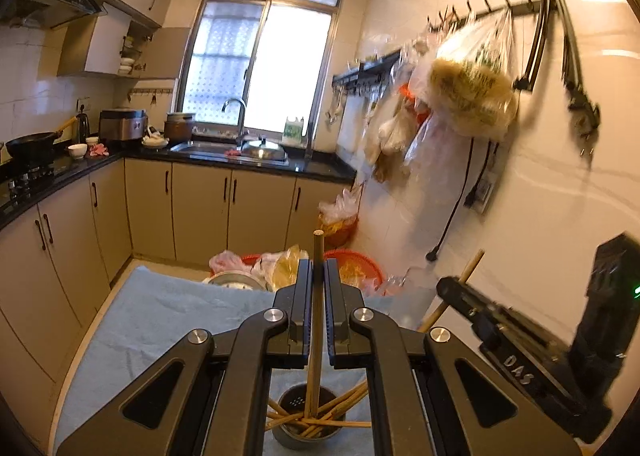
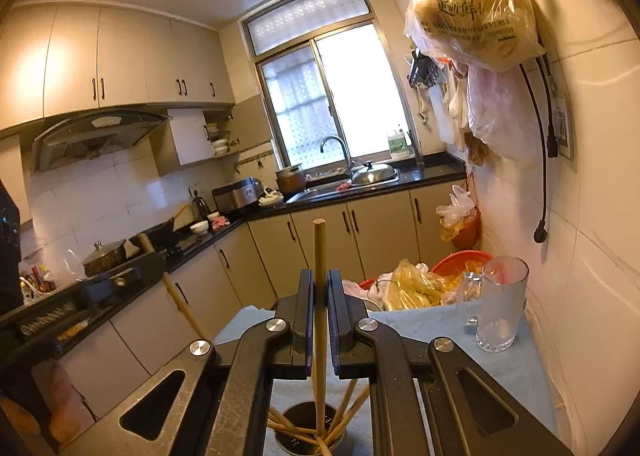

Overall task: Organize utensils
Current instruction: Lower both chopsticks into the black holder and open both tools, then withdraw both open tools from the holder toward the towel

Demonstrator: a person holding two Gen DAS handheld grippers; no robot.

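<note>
— Left wrist, nearest first?
— Left gripper (image 1: 318, 288) clamped on one upright chopstick (image 1: 317, 316); below, one metal holder (image 1: 306, 422) on blue cloth (image 1: 160, 320), several chopsticks splayed, uncountable.
— Right wrist?
— Right gripper (image 2: 320, 296) pinching one chopstick (image 2: 319, 316) above same holder (image 2: 308, 432). One glass mug (image 2: 500, 304) alongside, on the cloth's right.

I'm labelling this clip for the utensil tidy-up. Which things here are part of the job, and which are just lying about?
Part of the job:
left gripper, shut on a chopstick
right gripper, shut on another chopstick
metal holder with chopsticks in it

Lying about:
glass mug
hanging food bag
red basket
</note>
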